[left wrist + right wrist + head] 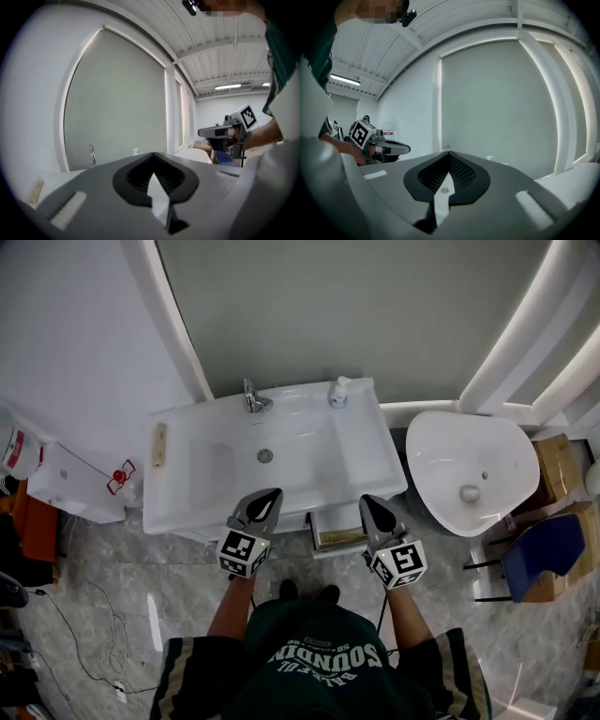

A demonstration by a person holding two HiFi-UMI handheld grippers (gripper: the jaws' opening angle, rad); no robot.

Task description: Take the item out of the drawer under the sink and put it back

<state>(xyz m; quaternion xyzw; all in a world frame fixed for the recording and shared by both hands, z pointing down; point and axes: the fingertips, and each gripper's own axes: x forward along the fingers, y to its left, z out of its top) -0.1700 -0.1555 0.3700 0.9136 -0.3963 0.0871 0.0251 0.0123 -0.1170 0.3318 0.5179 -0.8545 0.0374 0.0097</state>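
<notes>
The white sink vanity [361,460] stands in front of me in the head view. Under its right half a drawer [337,532] is pulled out a little, with something tan inside that I cannot make out. My left gripper [272,494] is held over the vanity's front edge, shut and empty. My right gripper [367,502] hovers just above the drawer, also shut and empty. In the left gripper view the left gripper [152,155] points across the sink top, with the right gripper [219,132] off to its side. In the right gripper view the right gripper [449,154] has its jaws together, and the left gripper [391,149] shows beside it.
A faucet [253,397] and a soap dispenser [339,392] stand at the back of the sink, and a wooden brush [159,444] lies on its left rim. To the right are a white oval basin [441,451], a blue chair [539,554] and cardboard boxes [560,460]. Cables [84,634] trail on the floor at left.
</notes>
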